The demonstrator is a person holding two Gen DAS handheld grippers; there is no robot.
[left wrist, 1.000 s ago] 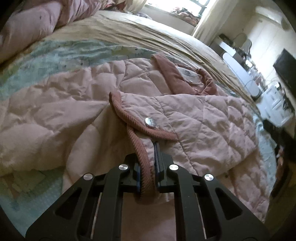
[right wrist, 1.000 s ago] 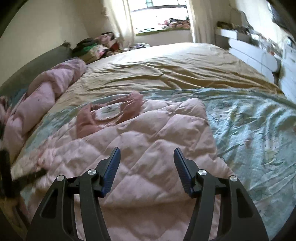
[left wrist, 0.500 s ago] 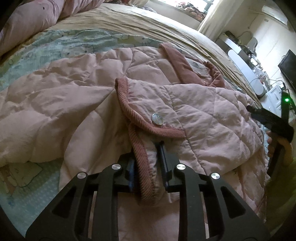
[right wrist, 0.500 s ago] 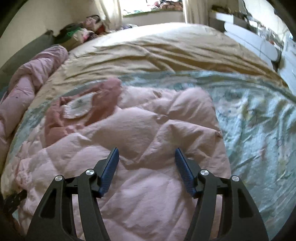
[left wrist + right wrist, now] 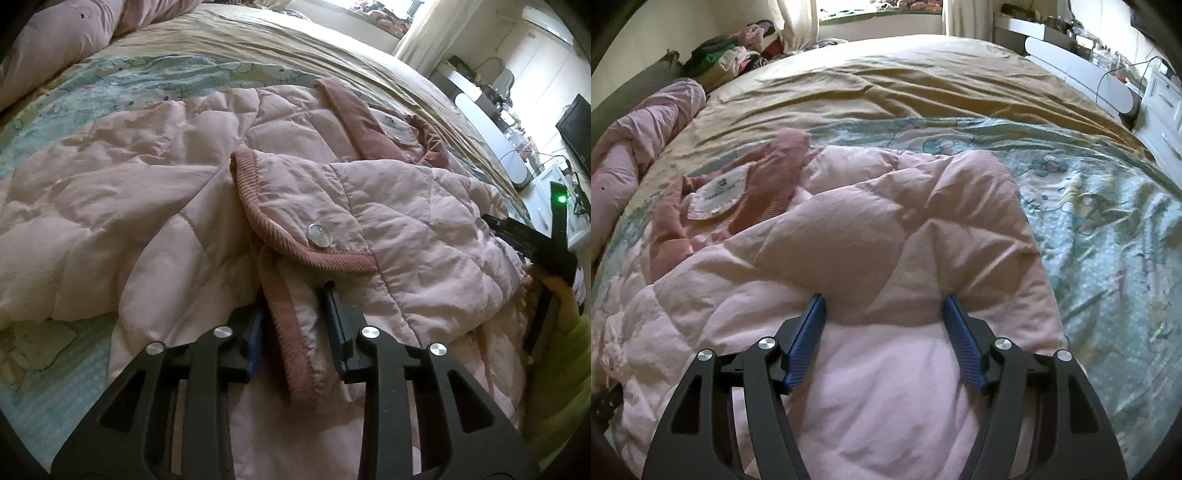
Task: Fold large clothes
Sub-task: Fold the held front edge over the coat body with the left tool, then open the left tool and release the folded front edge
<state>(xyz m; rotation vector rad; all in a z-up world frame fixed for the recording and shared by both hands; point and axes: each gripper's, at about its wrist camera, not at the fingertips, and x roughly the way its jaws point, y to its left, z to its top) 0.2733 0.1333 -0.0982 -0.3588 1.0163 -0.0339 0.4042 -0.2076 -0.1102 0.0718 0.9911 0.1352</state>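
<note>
A pale pink quilted jacket with dusty-rose ribbed trim lies spread on the bed, its front flap with a silver snap folded over. My left gripper sits low at the flap's ribbed edge. Its jaws are opening, and the trim lies loosely between them. My right gripper is down on the jacket's puffy side, jaws opening, with a bulge of quilting between the wide-apart fingers. The collar and label lie to its left. The left wrist view shows the right gripper at the jacket's far right edge.
The jacket rests on a light blue patterned blanket over a tan sheet. A rolled pink duvet lies along the left side. Piled clothes sit by the window. White furniture stands beyond the bed's right edge.
My left jaws, shut on the ribbed trim a second ago, have parted from it. My right gripper came down and forward onto the jacket, and its jaws spread wider.
</note>
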